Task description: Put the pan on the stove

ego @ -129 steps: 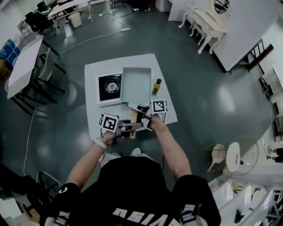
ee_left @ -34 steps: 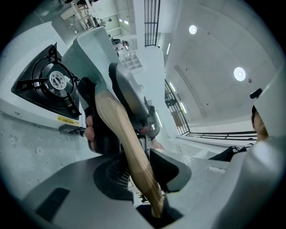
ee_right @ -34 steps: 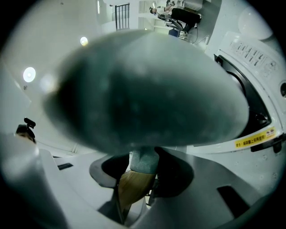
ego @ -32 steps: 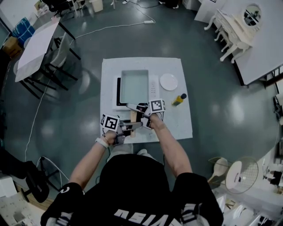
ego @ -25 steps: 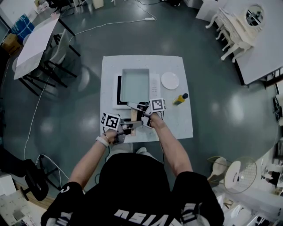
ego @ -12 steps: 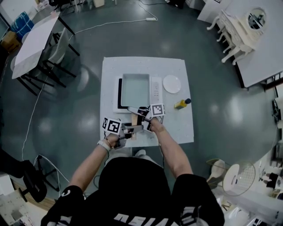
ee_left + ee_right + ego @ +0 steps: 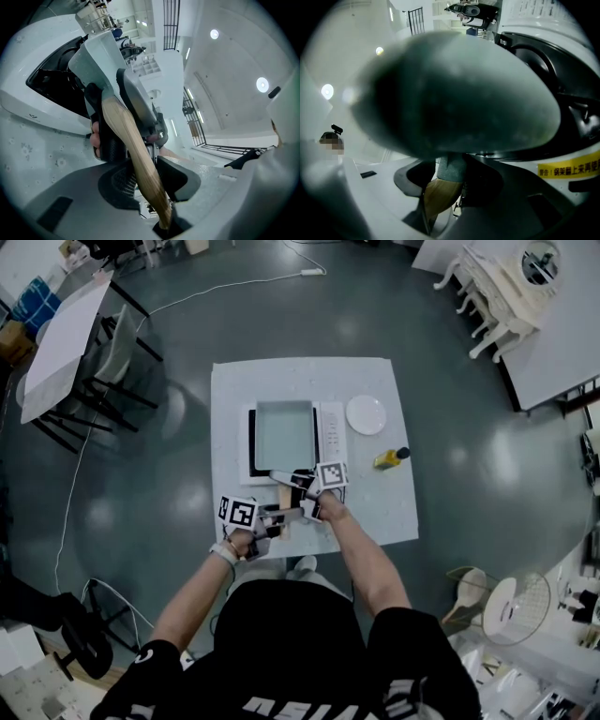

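The left gripper (image 7: 145, 185) has its jaws closed on the lower part of the wooden handle (image 7: 123, 126). The handle runs up between them toward the pan (image 7: 283, 423). The right gripper (image 7: 443, 187) grips the same handle higher up, where the wood meets the grey socket at the pan's edge, and its jaws stand wider. Its view is almost filled by the blurred underside of the pan. To the side of that underside show part of the burner and a yellow label on the stove (image 7: 251, 442).

In the head view the rectangular, light grey pan lies over the stove's black top, with the handle pointing back toward the person. Whether its bottom rests on the burner cannot be told.

The stove's white control strip (image 7: 331, 427) shows just right of the pan. Further right on the white table (image 7: 234, 390) are a white plate (image 7: 366, 415) and a yellow bottle (image 7: 392, 457) lying on its side. Both are apart from the pan and the grippers.
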A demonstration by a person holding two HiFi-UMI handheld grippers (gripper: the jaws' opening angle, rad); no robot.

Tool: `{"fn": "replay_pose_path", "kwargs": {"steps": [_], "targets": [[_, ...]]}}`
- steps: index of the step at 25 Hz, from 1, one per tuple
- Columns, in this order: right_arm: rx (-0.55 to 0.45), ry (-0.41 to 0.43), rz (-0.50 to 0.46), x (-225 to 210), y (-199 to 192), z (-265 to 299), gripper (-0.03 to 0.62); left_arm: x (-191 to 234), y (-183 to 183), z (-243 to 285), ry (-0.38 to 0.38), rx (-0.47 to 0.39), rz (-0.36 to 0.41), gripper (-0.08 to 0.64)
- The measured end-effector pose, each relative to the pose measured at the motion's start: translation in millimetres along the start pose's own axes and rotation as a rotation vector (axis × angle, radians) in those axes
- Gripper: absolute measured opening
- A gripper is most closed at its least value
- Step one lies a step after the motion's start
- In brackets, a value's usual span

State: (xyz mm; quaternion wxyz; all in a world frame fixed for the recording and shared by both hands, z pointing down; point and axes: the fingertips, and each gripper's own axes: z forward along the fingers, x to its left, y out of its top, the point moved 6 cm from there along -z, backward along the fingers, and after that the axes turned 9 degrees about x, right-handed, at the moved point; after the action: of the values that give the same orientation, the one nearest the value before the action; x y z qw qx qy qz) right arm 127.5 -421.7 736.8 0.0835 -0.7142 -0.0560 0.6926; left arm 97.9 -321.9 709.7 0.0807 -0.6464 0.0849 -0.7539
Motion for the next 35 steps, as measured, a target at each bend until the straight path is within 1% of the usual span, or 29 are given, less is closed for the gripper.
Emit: {"fn": "replay_pose_path", "kwargs": {"steps": [2,5,8,11,13,17,19,20,22,23,24,26,27,28,30,32,34,35], "targets": [[0.000,-0.003,0.000,-5.0,1.6,1.0,0.160,5.4,1.3,-2.2,0.017,0.006,-0.003,0.104],[0.005,-0.019,-0.002,-13.0,4.9,2.6,0.160,11.0,4.6,-4.2,0.022,0.011,-0.010,0.104],[0.009,-0.010,-0.002,-19.1,9.6,6.5,0.161,16.9,8.8,-5.9,0.016,0.018,-0.028,0.104],[-0.001,0.001,0.020,-22.5,11.7,7.7,0.160,22.7,11.5,-7.4,0.029,0.030,-0.033,0.104],[-0.006,-0.004,0.015,-25.1,13.4,6.6,0.160,24.4,12.9,-7.5,0.026,0.031,-0.040,0.104],[-0.022,0.015,0.038,-30.3,11.3,7.2,0.155,26.1,13.4,-5.1,-0.017,0.036,-0.055,0.104],[-0.019,0.002,0.027,-32.3,11.0,6.7,0.155,28.1,12.8,-3.8,-0.026,0.039,-0.065,0.109],[-0.015,0.001,0.009,-31.8,11.8,7.0,0.155,28.1,11.7,-2.6,-0.041,0.036,-0.089,0.112],[-0.009,0.005,-0.019,-30.5,13.2,7.3,0.150,25.3,7.8,1.3,-0.101,0.019,-0.170,0.118],[-0.009,-0.001,-0.013,-31.2,12.8,6.6,0.150,25.6,7.0,1.9,-0.111,0.017,-0.186,0.118],[-0.010,-0.015,0.005,-32.8,11.6,5.2,0.150,27.7,7.4,1.2,-0.099,0.022,-0.176,0.118],[-0.008,-0.068,0.031,-38.3,8.9,0.7,0.147,34.6,9.8,-2.2,-0.045,0.043,-0.110,0.121],[-0.004,-0.087,0.025,-40.4,8.6,-0.7,0.140,36.4,10.2,-3.0,-0.032,0.049,-0.094,0.126],[-0.003,-0.087,0.015,-40.8,8.8,-0.5,0.140,37.1,10.0,-3.1,-0.027,0.051,-0.088,0.129],[-0.008,-0.086,0.040,-41.2,6.7,-0.3,0.143,36.7,9.7,-2.7,-0.026,0.052,-0.084,0.132],[-0.019,-0.105,0.077,-42.5,4.0,-2.5,0.157,36.4,8.3,-2.4,-0.027,0.048,-0.103,0.133],[-0.031,-0.124,0.066,-44.1,4.7,-5.7,0.158,28.7,5.1,2.4,-0.107,0.026,-0.181,0.137],[-0.038,-0.126,0.054,-44.5,6.1,-7.1,0.158,28.3,5.1,2.6,-0.107,0.026,-0.184,0.138]]}}
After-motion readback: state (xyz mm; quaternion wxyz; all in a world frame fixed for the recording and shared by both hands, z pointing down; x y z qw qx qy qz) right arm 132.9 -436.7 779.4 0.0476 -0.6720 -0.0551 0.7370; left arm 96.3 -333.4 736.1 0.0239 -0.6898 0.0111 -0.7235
